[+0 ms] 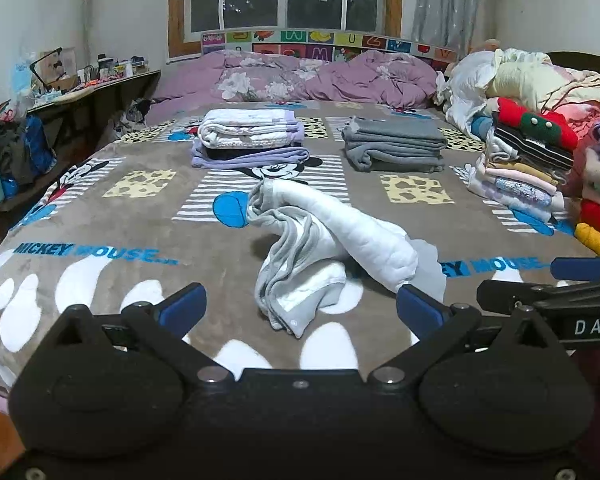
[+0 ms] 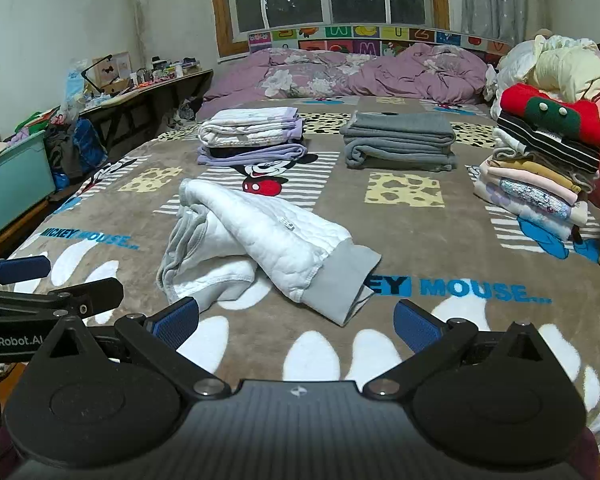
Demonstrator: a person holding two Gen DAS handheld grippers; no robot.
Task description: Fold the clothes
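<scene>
2 claws hang over the near edge of a bed covered by a grey-brown plush blanket [image 1: 112, 236] printed with cartoon mice, yellow cheese squares and blue lettering. The left claw [image 1: 300, 308] has its blue-padded fingers spread wide with nothing between the pads; the right claw [image 2: 296, 320] is likewise spread wide and holds nothing. In the left wrist view the right claw shows at the right border; in the right wrist view the left claw shows at the left border, so the 2 sit side by side.

The task's thing, a crumpled white quilted garment with grey cuffs and grey trim [image 1: 332, 248] [image 2: 260, 248], lies unfolded on the blanket near the bed's near edge, just ahead of both claws and touching neither.

Toward the middle of the bed lie 2 folded stacks: a white-and-lilac pile of quilted clothes [image 1: 248, 140] [image 2: 252, 136] on the left and a pile of grey fleece clothes [image 1: 396, 144] [image 2: 400, 140] on the right, well apart from each other. Along the right edge stands a taller stack of mixed folded clothes topped by a red-and-green knit [image 1: 528, 152] [image 2: 548, 148]. A rumpled mauve floral duvet [image 1: 320, 76] [image 2: 360, 72] lies across the far edge, below a window.
</scene>
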